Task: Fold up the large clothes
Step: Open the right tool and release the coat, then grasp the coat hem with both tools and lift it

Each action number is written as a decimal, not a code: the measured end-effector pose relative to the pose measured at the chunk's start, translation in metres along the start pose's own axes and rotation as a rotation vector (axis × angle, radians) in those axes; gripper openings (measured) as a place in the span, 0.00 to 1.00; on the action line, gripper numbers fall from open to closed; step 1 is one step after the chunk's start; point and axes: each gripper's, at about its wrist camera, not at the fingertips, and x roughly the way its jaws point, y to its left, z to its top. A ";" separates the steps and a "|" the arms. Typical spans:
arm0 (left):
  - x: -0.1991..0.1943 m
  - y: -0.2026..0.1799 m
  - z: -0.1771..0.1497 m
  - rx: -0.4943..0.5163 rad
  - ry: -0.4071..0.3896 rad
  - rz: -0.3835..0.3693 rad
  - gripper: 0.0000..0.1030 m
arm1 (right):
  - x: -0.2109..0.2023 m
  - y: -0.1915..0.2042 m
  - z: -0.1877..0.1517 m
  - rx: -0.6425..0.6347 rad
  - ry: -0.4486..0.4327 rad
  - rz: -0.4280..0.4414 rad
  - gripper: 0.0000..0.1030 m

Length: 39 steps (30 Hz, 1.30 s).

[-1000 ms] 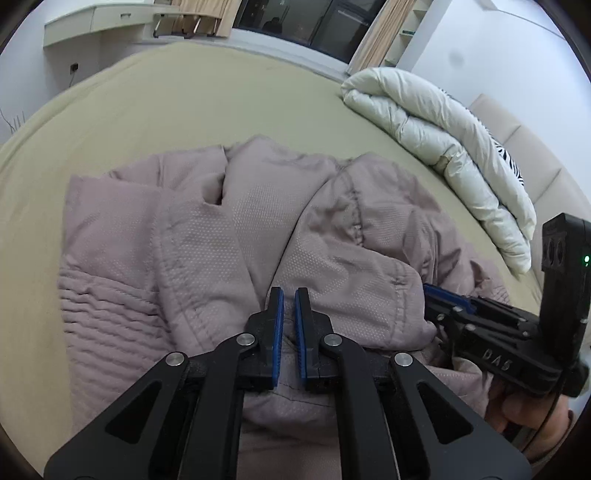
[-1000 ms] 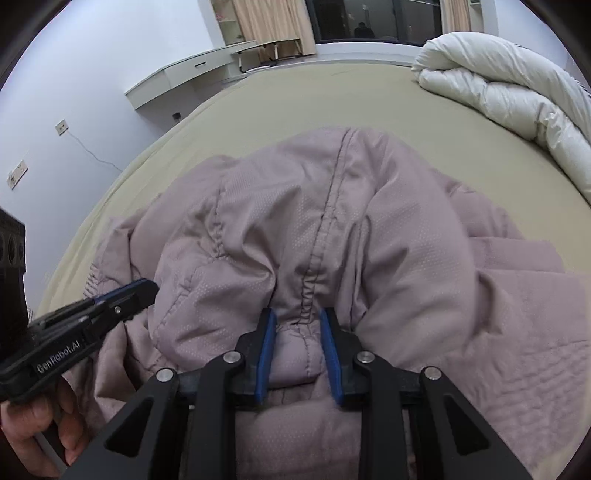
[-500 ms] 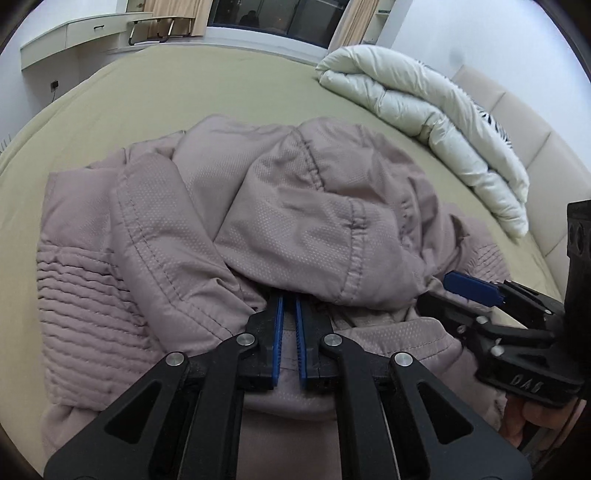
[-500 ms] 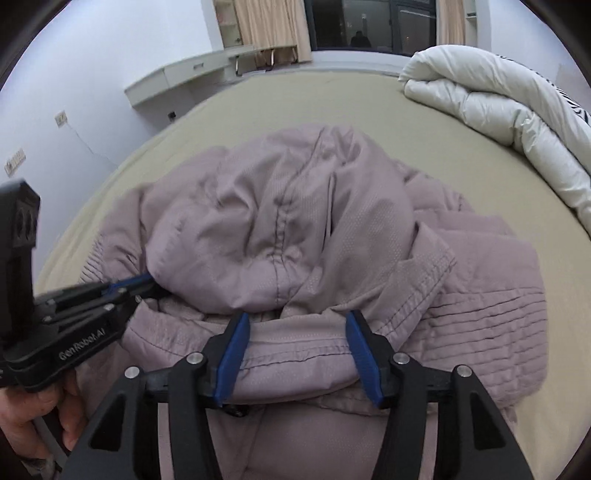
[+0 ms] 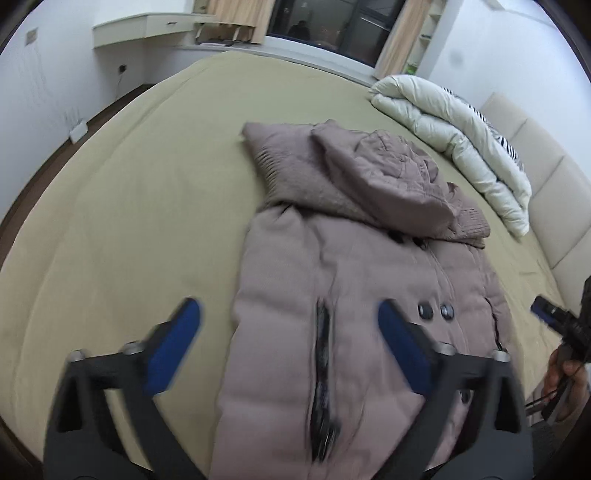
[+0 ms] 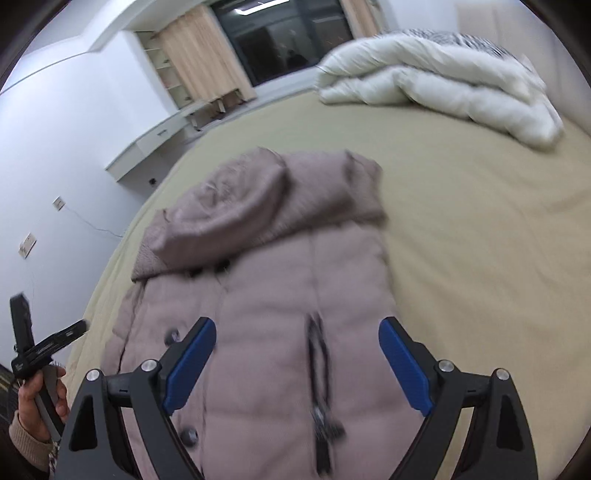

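- While both wrist views were smeared by motion blur, the mauve padded coat (image 5: pixel 343 302) lay lengthwise on the olive-green bed (image 5: pixel 147 177), front side up, with its hood (image 5: pixel 384 173) folded down over the chest at the far end.
- The left hand-held gripper (image 5: pixel 288 347) hung above the coat's near part with its blue-padded fingers (image 5: pixel 173 347) spread wide; its jaws had just been opening, and nothing sat between them but air over the cloth.
- The right hand-held gripper (image 6: pixel 297 365) was likewise spread wide above the coat (image 6: pixel 266 295), its jaws having just been opening, with no fabric pinched.
- A dark zipped pocket slit (image 5: pixel 323 373) ran along the coat between the left gripper's fingers, and dark buttons (image 5: pixel 424 312) sat just to its right.
- In the right wrist view the left gripper (image 6: pixel 48 347) showed at the lower left edge, held in a person's hand (image 6: pixel 37 402) with a knitted cuff.
- In the left wrist view the right gripper (image 5: pixel 554 317) showed at the right edge, with a hand (image 5: pixel 565 373) below it.
- A folded white duvet (image 5: pixel 454 136) lay on the bed near the padded headboard (image 5: pixel 546 184), well apart from the coat.
- A white desk (image 5: pixel 144 29) and beige curtains (image 5: pixel 236 18) beside a dark window stood beyond the bed.
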 end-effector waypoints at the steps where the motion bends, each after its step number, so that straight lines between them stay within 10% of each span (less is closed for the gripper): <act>1: -0.010 0.008 -0.010 -0.008 0.010 0.001 0.97 | -0.006 -0.008 -0.009 0.022 0.008 -0.006 0.90; 9: -0.079 0.047 -0.098 -0.026 0.064 0.059 0.97 | -0.058 -0.047 -0.074 0.148 0.024 -0.056 0.99; 20: -0.070 0.051 -0.189 0.006 0.310 0.027 0.97 | -0.078 -0.088 -0.118 0.245 0.105 -0.048 1.00; 28: -0.064 0.061 -0.194 -0.018 0.349 -0.030 0.97 | -0.069 -0.101 -0.132 0.245 0.228 0.082 0.98; 39: -0.054 0.060 -0.194 -0.002 0.387 -0.080 0.97 | -0.044 -0.121 -0.160 0.298 0.429 0.227 0.71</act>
